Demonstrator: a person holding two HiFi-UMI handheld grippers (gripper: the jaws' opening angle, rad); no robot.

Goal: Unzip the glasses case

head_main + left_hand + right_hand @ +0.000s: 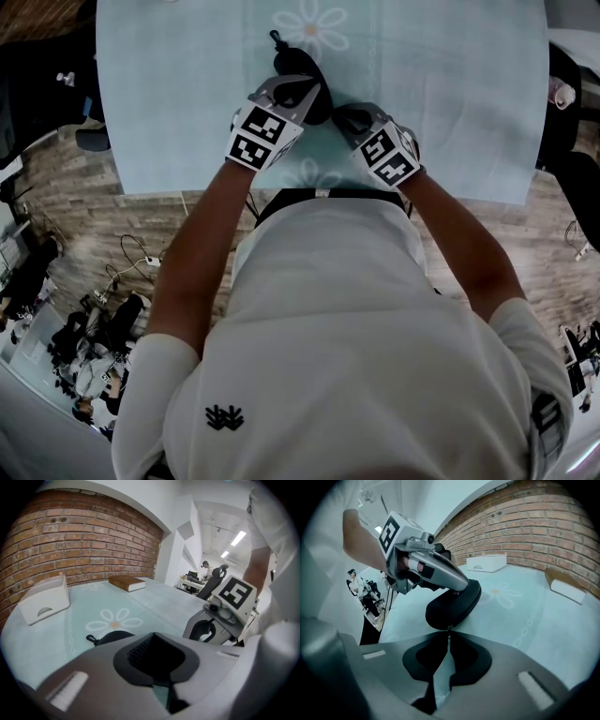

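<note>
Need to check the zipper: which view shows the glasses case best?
Right gripper view: the glasses case shows nearly whole, side-on. Head view: mostly covered. Left gripper view: only its top edge above the jaws.

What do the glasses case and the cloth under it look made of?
Glasses case: semi-rigid shell, probably moulded foam under matte black fabric; it has a domed shape with little shine. Tablecloth: pale blue, flower-printed, smooth with a faint sheen; thin fabric or vinyl, I can't tell which.
</note>
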